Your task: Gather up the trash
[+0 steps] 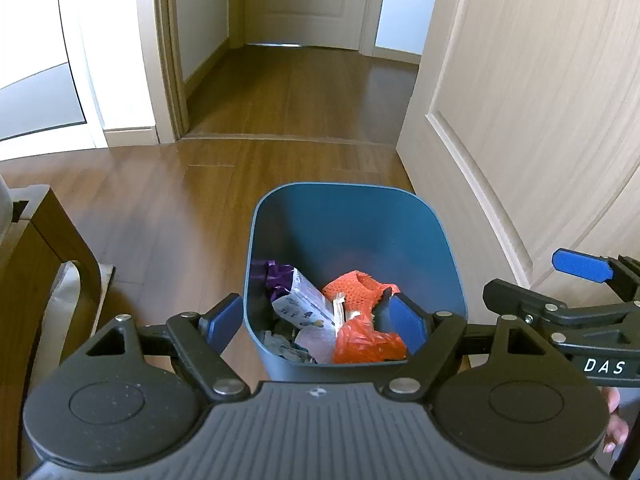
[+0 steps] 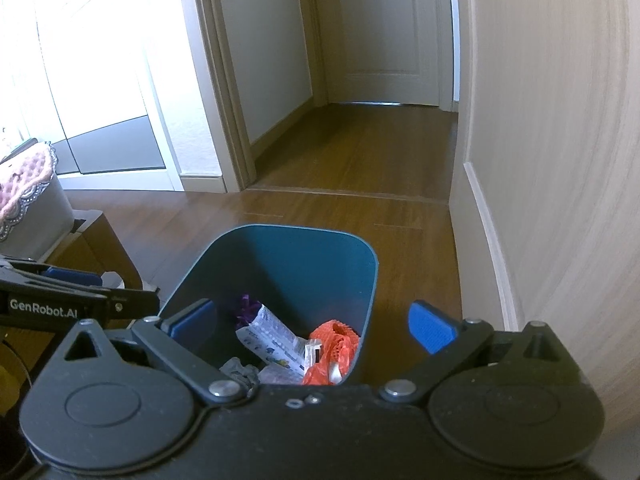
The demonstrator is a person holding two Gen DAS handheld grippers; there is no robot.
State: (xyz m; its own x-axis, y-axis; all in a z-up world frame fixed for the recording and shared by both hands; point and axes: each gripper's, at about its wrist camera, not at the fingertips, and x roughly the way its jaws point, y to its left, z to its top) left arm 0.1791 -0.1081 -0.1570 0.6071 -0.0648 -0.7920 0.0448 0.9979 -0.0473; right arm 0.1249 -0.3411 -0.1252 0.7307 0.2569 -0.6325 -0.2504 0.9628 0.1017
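The blue bin stands upright on the wooden floor, near the pale panelled door at its right. The doorway to the hallway lies beyond the bin's far rim.

Contents of the bin, all resting on its bottom:
- orange mesh net, toward the right wall of the bin;
- orange plastic bag, at the near wall, touching the net;
- white printed packet, at the centre, tilted;
- purple wrapper, at the left wall, beside the packet;
- grey crumpled item, at the near left corner.

The left gripper hovers above the bin's near rim. Its fingers are spread wide and released; nothing sits between them. One pad is over the bin's interior, the other outside the left wall.

The right gripper also hovers at the near rim, fingers spread apart and empty. It is just beside the left gripper.

A brown wooden cabinet stands well to the left of the bin.
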